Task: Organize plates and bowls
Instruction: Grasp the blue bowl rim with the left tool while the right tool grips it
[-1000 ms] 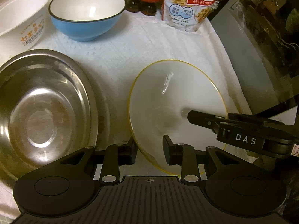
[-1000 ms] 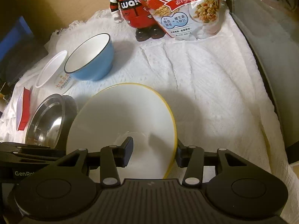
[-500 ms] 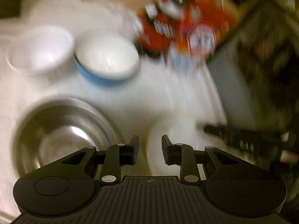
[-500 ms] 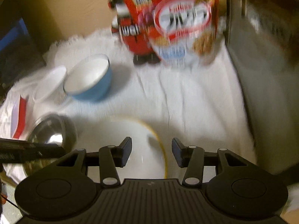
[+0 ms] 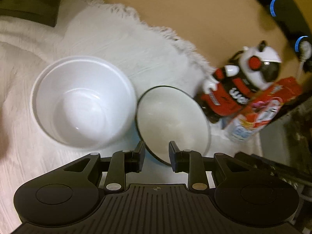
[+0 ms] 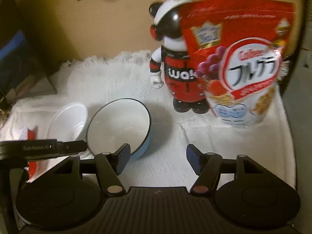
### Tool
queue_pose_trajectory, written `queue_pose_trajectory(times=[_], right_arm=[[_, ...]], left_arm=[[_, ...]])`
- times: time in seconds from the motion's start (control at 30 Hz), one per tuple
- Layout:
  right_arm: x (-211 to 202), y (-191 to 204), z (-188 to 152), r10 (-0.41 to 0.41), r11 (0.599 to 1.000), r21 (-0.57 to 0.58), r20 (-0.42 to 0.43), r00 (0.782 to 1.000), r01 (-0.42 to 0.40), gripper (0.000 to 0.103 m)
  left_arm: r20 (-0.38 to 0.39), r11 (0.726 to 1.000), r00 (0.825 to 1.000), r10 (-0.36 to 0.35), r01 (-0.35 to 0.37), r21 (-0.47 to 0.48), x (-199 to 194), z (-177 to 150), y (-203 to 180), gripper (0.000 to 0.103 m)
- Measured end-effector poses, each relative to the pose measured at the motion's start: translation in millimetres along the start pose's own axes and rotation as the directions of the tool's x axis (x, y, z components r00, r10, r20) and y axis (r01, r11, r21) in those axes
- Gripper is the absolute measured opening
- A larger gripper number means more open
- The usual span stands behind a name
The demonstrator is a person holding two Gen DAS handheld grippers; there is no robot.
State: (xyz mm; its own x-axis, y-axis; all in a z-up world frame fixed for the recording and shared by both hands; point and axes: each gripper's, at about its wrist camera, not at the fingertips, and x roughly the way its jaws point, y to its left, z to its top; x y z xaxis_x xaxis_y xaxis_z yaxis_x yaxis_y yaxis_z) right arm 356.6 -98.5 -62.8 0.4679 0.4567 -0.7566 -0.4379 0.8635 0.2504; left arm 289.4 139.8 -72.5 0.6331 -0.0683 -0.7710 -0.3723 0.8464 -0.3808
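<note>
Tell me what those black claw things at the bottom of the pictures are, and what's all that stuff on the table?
Those are grabbing tools. A person holds one in each hand, and each has a small camera that looks out along its two fingers. One picture comes from the left hand-held gripper, the other from the right hand-held gripper. Neither is holding anything. The right one's jaws have just been opening, with nothing between them. On the fluffy white cloth sit a white bowl and beside it a blue bowl that is white inside. Behind them stand a red, black and white toy figure and a red cereal bag. The left tool points at the near edge of the blue bowl but isn't pinching it.
</note>
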Motion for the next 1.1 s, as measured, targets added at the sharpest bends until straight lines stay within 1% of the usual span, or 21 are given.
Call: queue_pose_trajectory(times=[0.1,0.27,0.37,0.43,0.5,0.57,0.63,0.67,0.7,0.77,0.87,1.1], right_arm=[[28,3,8,-0.025,1.0,0.01,-0.029,0.999,0.025,0.064],[69,2,16,-0.023,0.999,0.042,-0.078,0.997,0.026,0.063],[87,5,18,-0.022,0.998,0.05,-0.094,0.995,0.027,0.063],[100,5,19,0.0,0.998,0.064,-0.114,0.993,0.007,0.063],[112,5,19,0.011,0.997,0.075,-0.136,0.991,-0.001,0.059],[121,6,20,0.025,0.997,0.074,-0.148,0.989,-0.014,0.05],[127,9,21,0.061,0.996,0.076,-0.164,0.985,-0.049,0.044],[127,11,20,0.085,0.994,0.077,-0.169,0.982,-0.073,0.041],[126,13,20,0.099,0.993,0.078,-0.17,0.98,-0.087,0.042],[122,14,18,0.092,0.994,0.076,-0.175,0.98,-0.08,0.042],[111,5,15,0.102,0.99,0.118,-0.185,0.977,-0.081,0.042],[77,-24,-4,0.038,0.991,0.135,-0.17,0.985,-0.015,0.043]], left_arm=[[-0.023,1.0,1.0,0.009,-0.009,-0.001,12,6,4,0.029],[-0.045,1.0,0.999,0.006,-0.007,-0.008,28,15,9,0.03],[-0.037,1.0,0.999,0.016,-0.016,0.006,32,20,7,0.03],[-0.03,1.0,0.999,0.02,-0.02,0.01,36,24,7,0.03],[-0.028,1.0,0.999,0.024,-0.023,0.011,39,27,7,0.03],[-0.039,0.999,0.999,0.031,-0.03,0.021,44,29,6,0.03],[-0.053,0.999,0.998,0.033,-0.032,0.03,49,30,7,0.03],[-0.055,0.999,0.998,0.034,-0.032,0.039,50,30,6,0.03],[-0.057,0.998,0.998,0.038,-0.035,0.051,50,29,5,0.03],[-0.066,0.997,0.997,0.042,-0.038,0.072,50,28,2,0.03],[-0.103,0.994,0.994,0.046,-0.036,0.103,50,23,-6,0.03],[-0.203,0.981,0.979,-0.004,0.043,0.192,58,0,-39,0.03]])
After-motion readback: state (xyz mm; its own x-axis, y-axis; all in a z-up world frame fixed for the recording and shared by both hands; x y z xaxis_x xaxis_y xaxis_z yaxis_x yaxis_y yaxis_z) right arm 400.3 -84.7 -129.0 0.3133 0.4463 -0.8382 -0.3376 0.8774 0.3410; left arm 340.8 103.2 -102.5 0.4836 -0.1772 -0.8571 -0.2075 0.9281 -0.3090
